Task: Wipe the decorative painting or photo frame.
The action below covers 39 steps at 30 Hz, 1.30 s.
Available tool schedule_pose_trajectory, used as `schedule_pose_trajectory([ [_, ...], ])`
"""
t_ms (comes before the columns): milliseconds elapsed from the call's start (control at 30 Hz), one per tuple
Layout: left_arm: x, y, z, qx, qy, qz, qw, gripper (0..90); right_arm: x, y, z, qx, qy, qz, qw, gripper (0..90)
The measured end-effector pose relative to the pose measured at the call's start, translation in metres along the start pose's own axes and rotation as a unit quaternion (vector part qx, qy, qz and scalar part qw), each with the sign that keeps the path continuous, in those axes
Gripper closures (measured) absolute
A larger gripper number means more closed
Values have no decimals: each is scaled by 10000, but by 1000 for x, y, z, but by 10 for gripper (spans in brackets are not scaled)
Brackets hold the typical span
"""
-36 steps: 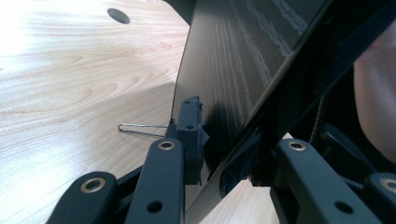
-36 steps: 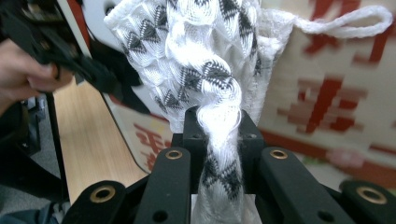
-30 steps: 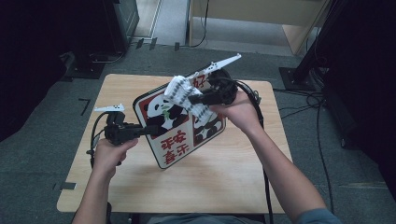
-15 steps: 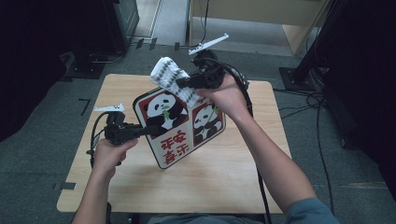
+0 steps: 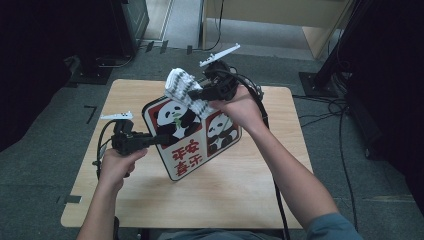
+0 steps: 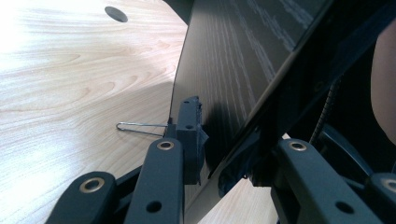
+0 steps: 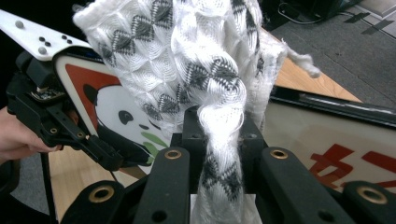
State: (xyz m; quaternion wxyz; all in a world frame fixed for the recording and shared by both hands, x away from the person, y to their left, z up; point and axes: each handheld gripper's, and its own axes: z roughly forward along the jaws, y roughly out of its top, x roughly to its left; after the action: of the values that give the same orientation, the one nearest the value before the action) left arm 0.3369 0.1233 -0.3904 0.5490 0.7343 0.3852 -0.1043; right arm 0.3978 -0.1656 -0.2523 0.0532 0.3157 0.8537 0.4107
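A sign board (image 5: 192,135) with two pandas and red characters stands tilted on the wooden table (image 5: 240,190). My left gripper (image 5: 162,140) is shut on its left edge; in the left gripper view the jaws (image 6: 210,144) clamp the board's dark back (image 6: 243,60). My right gripper (image 5: 192,93) hovers at the board's top edge, shut on a white knitted cloth (image 5: 182,85) with grey diamonds. In the right gripper view the cloth (image 7: 187,56) bunches up between the jaws (image 7: 217,126), with the board (image 7: 327,135) behind it and the left gripper (image 7: 107,156) at the left.
A thin wire loop (image 6: 140,127) lies on the table beside the board's back. A round hole (image 6: 116,14) sits near the table's corner. Cables (image 5: 325,117) and dark stands surround the table on the grey floor.
The right gripper has lifted the knitted cloth off the board's face, up and slightly left to its top edge. The left gripper and the board have stayed put.
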Motion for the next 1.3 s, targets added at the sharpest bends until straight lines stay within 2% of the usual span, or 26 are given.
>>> schedule_pose_trajectory([
  [433,-1,0,0,3,8,26,10000,722,1,-13,9,81,30,-148,9999,802],
  [833,0,0,0,6,9,33,10000,723,-3,-32,19,111,144,-28,9998,799],
  [1033,0,0,0,16,14,50,10000,723,-5,-40,23,185,132,-69,9997,799],
  [1300,-1,0,0,17,24,56,10000,724,-8,-51,27,193,178,61,9996,798],
])
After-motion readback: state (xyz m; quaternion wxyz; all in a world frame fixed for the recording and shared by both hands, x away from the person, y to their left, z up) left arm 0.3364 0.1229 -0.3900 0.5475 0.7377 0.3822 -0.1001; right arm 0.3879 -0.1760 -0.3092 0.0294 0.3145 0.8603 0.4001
